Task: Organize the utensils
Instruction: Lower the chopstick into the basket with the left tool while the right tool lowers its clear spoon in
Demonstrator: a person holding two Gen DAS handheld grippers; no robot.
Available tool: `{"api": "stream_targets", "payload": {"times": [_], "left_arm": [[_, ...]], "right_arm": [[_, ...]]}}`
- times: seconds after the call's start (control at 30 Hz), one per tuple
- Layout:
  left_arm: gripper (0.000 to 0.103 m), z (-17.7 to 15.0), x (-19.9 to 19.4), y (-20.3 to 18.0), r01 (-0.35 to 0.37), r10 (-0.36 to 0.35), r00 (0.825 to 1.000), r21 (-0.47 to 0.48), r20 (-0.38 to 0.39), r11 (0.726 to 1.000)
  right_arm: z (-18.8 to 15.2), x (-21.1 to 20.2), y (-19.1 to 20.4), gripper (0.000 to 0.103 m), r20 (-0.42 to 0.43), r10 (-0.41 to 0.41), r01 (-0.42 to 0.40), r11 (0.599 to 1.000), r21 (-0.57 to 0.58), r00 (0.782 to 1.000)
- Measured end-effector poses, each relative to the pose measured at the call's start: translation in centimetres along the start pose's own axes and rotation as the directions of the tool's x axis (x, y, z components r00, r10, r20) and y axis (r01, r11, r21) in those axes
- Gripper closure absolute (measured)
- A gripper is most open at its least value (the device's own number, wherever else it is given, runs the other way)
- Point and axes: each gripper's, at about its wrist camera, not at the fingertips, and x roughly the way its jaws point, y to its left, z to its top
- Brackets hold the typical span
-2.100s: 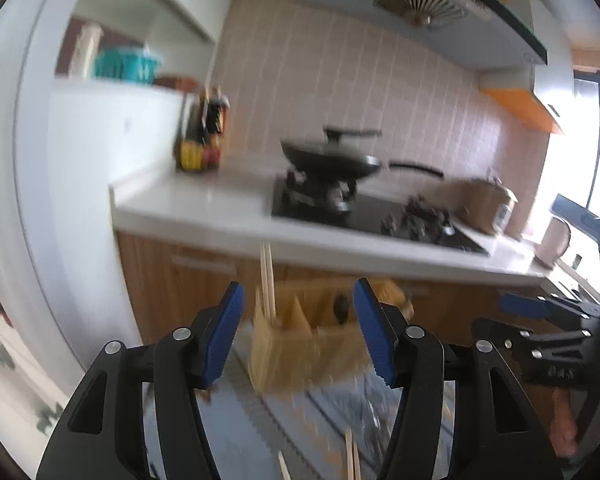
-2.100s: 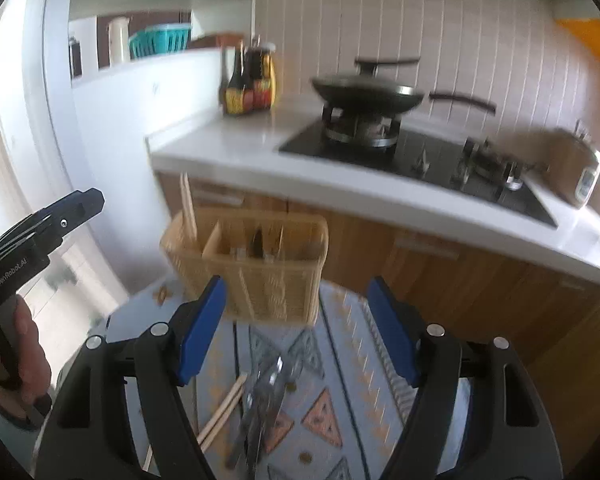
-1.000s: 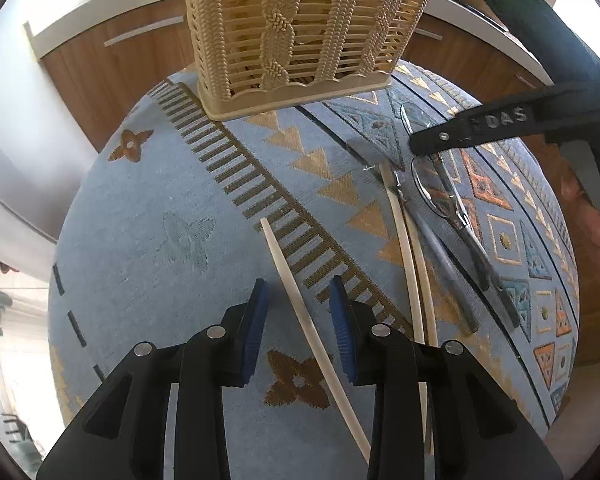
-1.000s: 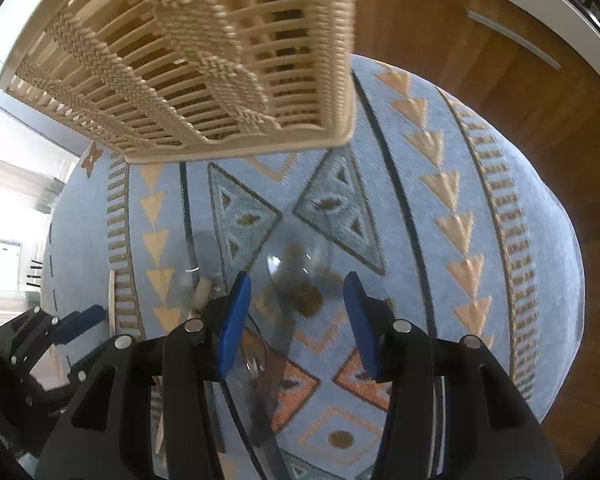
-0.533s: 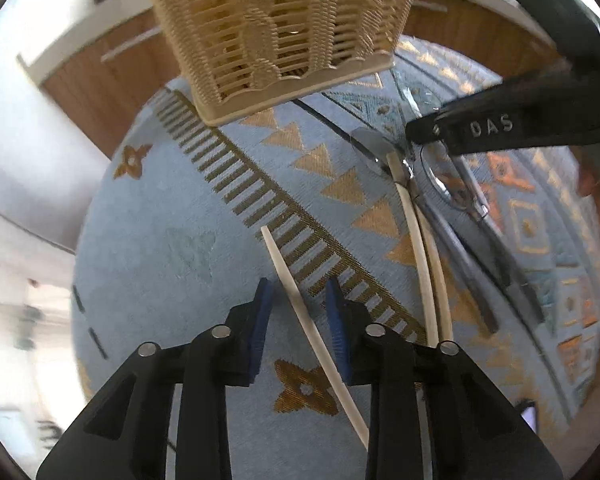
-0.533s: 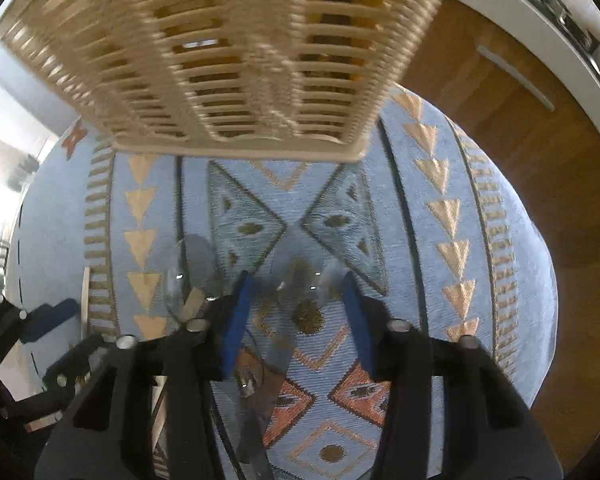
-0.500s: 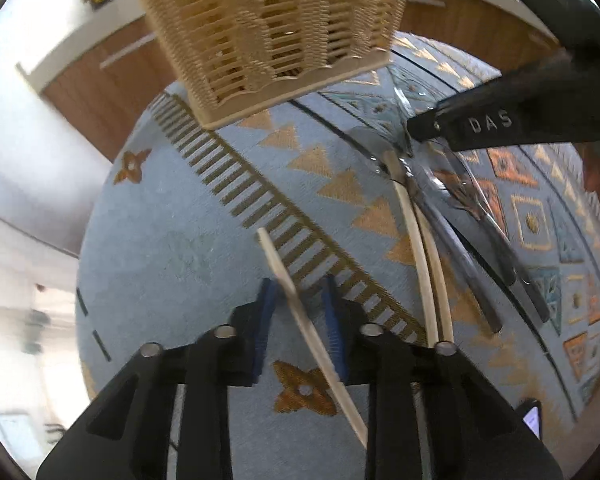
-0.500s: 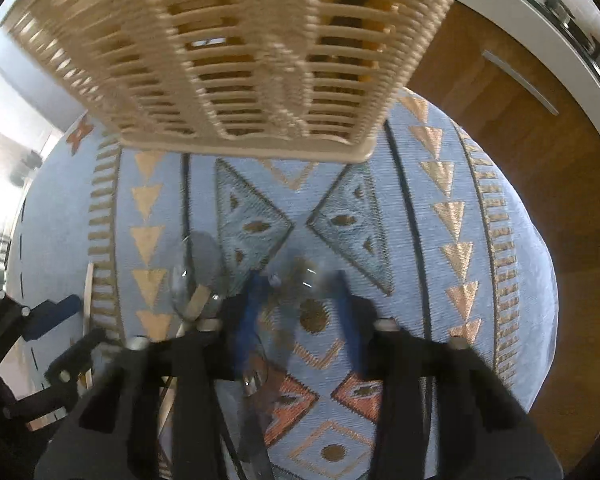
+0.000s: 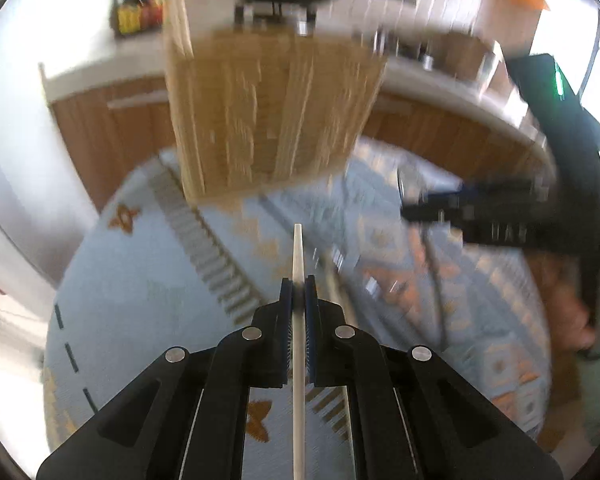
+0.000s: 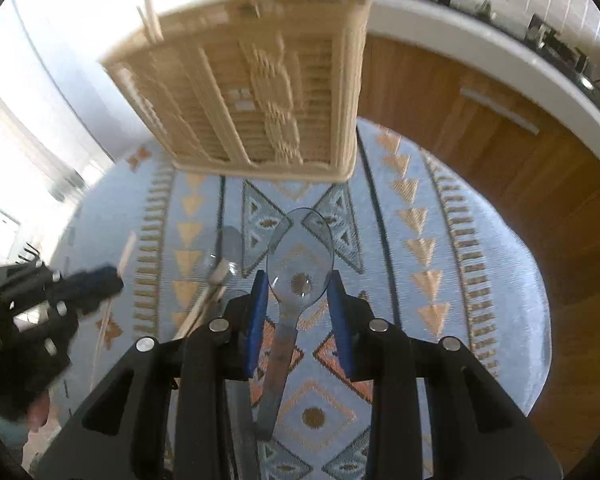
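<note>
My left gripper (image 9: 298,292) is shut on a pale chopstick (image 9: 298,256), held off the blue patterned cloth (image 9: 140,304) and pointing at the woven utensil basket (image 9: 268,116). My right gripper (image 10: 298,300) is shut on a clear plastic spoon (image 10: 300,256), its bowl sticking out ahead of the fingers, lifted above the cloth (image 10: 440,240) in front of the basket (image 10: 252,92). The left gripper also shows in the right wrist view (image 10: 88,284), at the left.
More chopsticks (image 10: 204,308) and another clear spoon (image 10: 224,252) lie on the cloth left of my right gripper. Chopsticks stand in the basket's left compartment (image 10: 150,4). Wooden cabinets (image 10: 480,128) and a white counter with a stove are behind.
My left gripper closed on the chopstick and lifted it off the cloth. My right gripper closed on the clear spoon and lifted it. Both views tilted up toward the basket.
</note>
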Motion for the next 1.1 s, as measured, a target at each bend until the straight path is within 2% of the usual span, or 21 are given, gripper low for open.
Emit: {"api": "stream_targets", "payload": {"times": [0.07,0.13,0.17,0.27,0.37,0.43,0.47,0.57,0.63,0.7,0.73,0.8,0.87,0.93,1.0,1.07,1.1], "left_arm": [[0.100,1.0,-2.2,0.0,0.019,-0.017,0.994,-0.013,0.112,1.000],[0.100,2.4,-3.5,0.0,0.027,-0.023,0.981,-0.016,0.191,1.000],[0.100,3.2,-4.7,-0.1,0.039,-0.036,0.967,-0.008,0.252,0.999],[0.100,5.5,-7.2,-1.0,0.033,-0.032,0.930,0.006,0.366,0.999],[0.100,8.9,-9.5,-1.0,0.029,-0.034,0.869,0.018,0.494,0.999],[0.100,10.7,-10.5,-1.2,0.035,-0.036,0.835,0.013,0.550,0.999],[0.100,11.9,-10.8,-0.8,0.045,-0.037,0.809,0.002,0.587,0.999],[0.100,14.1,-11.0,-0.3,0.053,-0.021,0.753,-0.028,0.658,0.998],[0.100,15.2,-10.8,0.1,0.017,0.032,0.701,-0.062,0.713,0.998],[0.100,15.8,-10.4,0.2,-0.025,0.089,0.643,-0.096,0.760,0.995],[0.100,16.0,-10.0,0.5,-0.037,0.113,0.620,-0.114,0.777,0.993],[0.100,16.4,-9.1,1.0,-0.057,0.150,0.586,-0.144,0.797,0.988],[0.100,16.6,-7.9,1.5,-0.080,0.185,0.568,-0.170,0.802,0.982],[0.100,16.4,-7.0,1.8,-0.103,0.213,0.560,-0.188,0.801,0.977],[0.099,16.6,-5.8,2.3,-0.120,0.232,0.566,-0.199,0.791,0.973],[0.099,16.7,-4.7,2.6,-0.132,0.251,0.563,-0.213,0.787,0.968],[0.099,16.9,-4.0,2.8,-0.138,0.252,0.574,-0.212,0.779,0.968]], "right_arm": [[-0.2,-2.3,0.2,0.076,0.070,0.027,-0.026,1.000,-0.007,0.997],[-0.1,-4.3,0.1,0.076,0.142,0.051,-0.051,0.999,-0.007,0.988],[0.2,-5.2,-0.1,0.076,0.174,0.060,-0.061,0.998,-0.003,0.983],[2.0,-7.6,0.9,0.076,0.284,0.126,-0.141,0.989,0.032,0.950],[3.7,-10.8,1.1,0.076,0.420,0.163,-0.196,0.980,0.037,0.893],[5.2,-12.6,1.3,0.076,0.484,0.169,-0.216,0.976,0.041,0.859],[6.1,-13.4,1.3,0.076,0.524,0.157,-0.213,0.976,0.048,0.837],[8.4,-14.8,1.1,0.076,0.591,0.117,-0.193,0.979,0.066,0.798],[10.0,-14.9,1.2,0.076,0.637,0.059,-0.145,0.986,0.083,0.768],[11.1,-14.4,1.7,0.076,0.663,0.008,-0.096,0.991,0.097,0.749],[11.5,-13.9,2.0,0.076,0.676,-0.037,-0.060,0.991,0.119,0.736],[12.1,-12.9,2.4,0.076,0.688,-0.081,-0.017,0.991,0.136,0.721],[12.4,-12.0,2.8,0.076,0.692,-0.117,0.021,0.989,0.145,0.712],[13.0,-10.1,2.8,0.076,0.679,-0.120,0.032,0.989,0.141,0.724],[13.4,-8.5,2.4,0.076,0.664,-0.127,0.035,0.988,0.150,0.737],[13.3,-7.5,2.3,0.076,0.655,-0.136,0.042,0.987,0.157,0.743],[13.4,-6.8,2.2,0.076,0.644,-0.136,0.044,0.987,0.156,0.753]]}}
